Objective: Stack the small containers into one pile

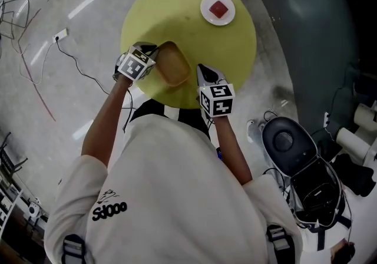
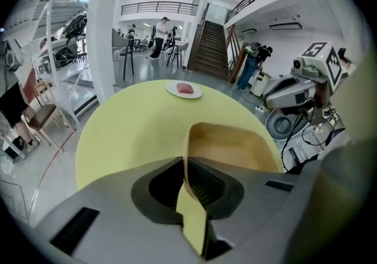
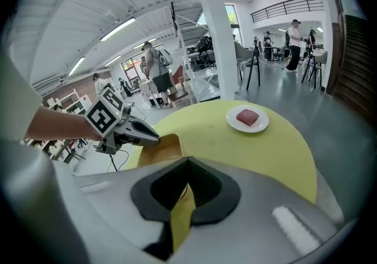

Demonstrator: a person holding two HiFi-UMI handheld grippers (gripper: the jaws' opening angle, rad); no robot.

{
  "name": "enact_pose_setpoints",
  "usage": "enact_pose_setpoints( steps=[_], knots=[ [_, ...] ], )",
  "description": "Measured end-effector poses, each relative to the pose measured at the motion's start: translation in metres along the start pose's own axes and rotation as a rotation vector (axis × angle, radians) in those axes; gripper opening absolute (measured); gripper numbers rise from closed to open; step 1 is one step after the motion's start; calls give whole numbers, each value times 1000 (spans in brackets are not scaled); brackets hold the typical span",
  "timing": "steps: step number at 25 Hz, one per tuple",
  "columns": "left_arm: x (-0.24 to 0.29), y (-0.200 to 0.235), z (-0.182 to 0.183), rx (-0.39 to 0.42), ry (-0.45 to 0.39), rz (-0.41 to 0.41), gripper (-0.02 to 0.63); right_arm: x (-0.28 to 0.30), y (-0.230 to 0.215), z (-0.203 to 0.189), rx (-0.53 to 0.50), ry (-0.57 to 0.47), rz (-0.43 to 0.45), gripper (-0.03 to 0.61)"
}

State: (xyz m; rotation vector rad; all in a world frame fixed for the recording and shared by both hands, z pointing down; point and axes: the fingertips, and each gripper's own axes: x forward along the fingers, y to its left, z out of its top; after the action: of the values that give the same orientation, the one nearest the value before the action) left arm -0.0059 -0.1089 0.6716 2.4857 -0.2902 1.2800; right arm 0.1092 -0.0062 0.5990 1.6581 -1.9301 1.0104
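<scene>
"Where is the tan container seen?"

"It is seen at the near edge of the round yellow counter, close to the person. One of its side walls is clamped tight by the jaws of the left gripper."

"And how is the right gripper held?"

"It is held just beside the other side of the container. Its jaws are pressed together, and nothing is seen between them."

"Is more than one container held there?"

"Thin lines are seen along the clamped wall, but it cannot be told if these are more containers."

"What else is seen on the counter?"

"A white plate is set at the far side, well apart from the container. A red block is laid on it."
</scene>
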Motion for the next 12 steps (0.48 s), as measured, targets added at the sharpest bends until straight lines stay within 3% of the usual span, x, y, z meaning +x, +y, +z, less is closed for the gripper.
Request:
enact_pose_setpoints(
  steps=[3,7,8,9,12],
  knots=[
    [0,2,-1,2,-24,13,32,-6,3,3,-8,-9,-5,11],
    [-2,-8,0,9,5,39,34,-21,-5,15,-24,-36,-7,11],
    [-3,-10,1,-6,-2,35,62,-24,-7,19,-34,-44,-8,11],
    [-5,-11,4,-30,-25,32,94,-26,-9,25,-46,-52,-9,11],
    [-22,-12,23,-121,-167,31,100,-34,-15,43,-78,-84,-14,11]
  ],
)
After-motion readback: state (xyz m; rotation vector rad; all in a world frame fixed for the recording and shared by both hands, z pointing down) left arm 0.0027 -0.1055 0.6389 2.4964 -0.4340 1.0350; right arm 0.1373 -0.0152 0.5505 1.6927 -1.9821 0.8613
